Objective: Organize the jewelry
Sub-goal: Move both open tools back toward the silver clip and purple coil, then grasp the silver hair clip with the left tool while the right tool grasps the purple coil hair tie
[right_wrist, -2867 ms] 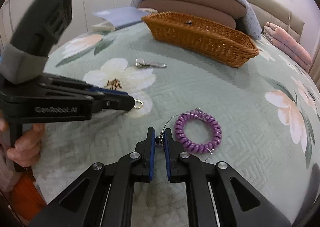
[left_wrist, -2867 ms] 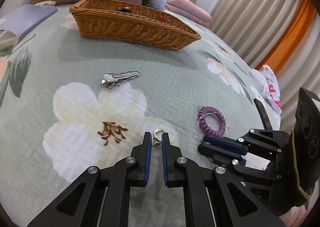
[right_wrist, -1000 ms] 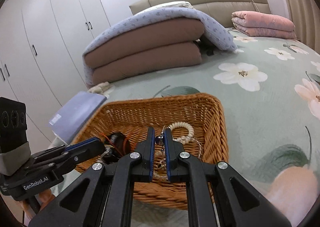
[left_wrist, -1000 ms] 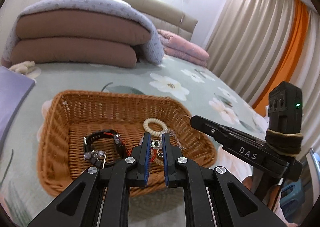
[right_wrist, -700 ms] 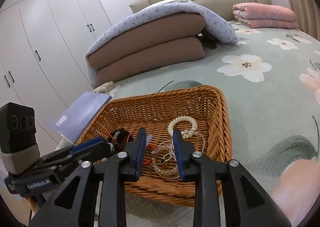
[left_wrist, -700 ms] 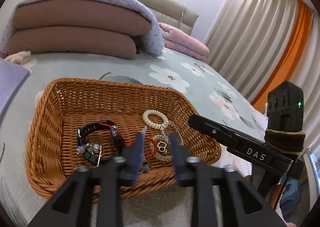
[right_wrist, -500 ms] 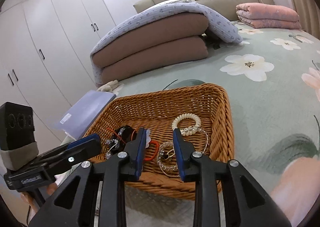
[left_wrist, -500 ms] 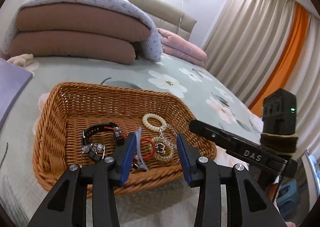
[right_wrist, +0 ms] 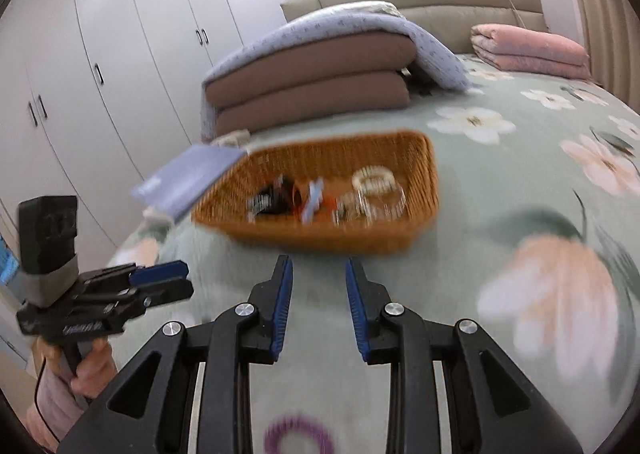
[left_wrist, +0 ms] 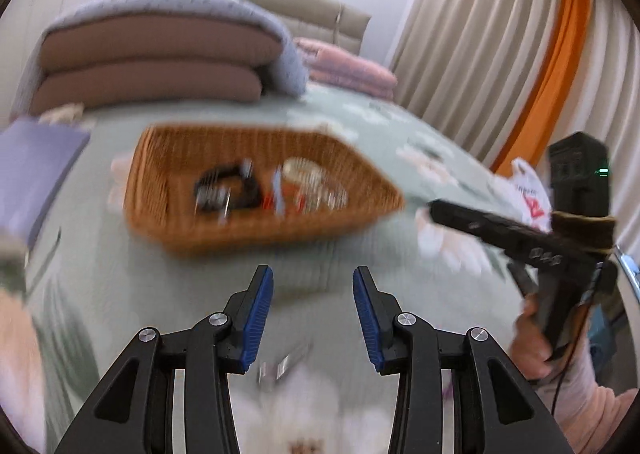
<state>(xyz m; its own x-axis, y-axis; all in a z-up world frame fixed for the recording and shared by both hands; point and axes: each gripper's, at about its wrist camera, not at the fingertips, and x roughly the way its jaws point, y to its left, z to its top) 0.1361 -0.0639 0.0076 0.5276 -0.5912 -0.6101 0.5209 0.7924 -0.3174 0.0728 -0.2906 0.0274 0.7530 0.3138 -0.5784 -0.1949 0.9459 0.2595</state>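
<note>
A wicker basket (left_wrist: 168, 222) (right_wrist: 424, 170) sits on the flowered bedspread and holds several pieces: a black watch (left_wrist: 224, 190), a cream bead bracelet (right_wrist: 374, 178), clear bangles and a red loop. My left gripper (left_wrist: 313, 286) hangs open and empty above the quilt, in front of the basket. My right gripper (right_wrist: 319, 278) is also open with nothing between its pads. A silver hair clip (left_wrist: 286, 364) lies blurred on the quilt below the left gripper. A purple coil bracelet (right_wrist: 298, 436) lies under the right gripper.
Folded brown and lilac quilts (right_wrist: 320, 66) are stacked behind the basket, with a pink blanket (right_wrist: 528, 50) further right. A lilac book (left_wrist: 32, 170) lies left of the basket. White wardrobes (right_wrist: 100, 66) line the left wall, curtains (left_wrist: 500, 66) the right. A plastic bag (left_wrist: 524, 190) lies at the bed's right edge.
Both grippers opened over the basket and dropped their small pieces into it. Both have since drawn back from the basket, which now lies farther away; the hair clip and purple bracelet are back in view.
</note>
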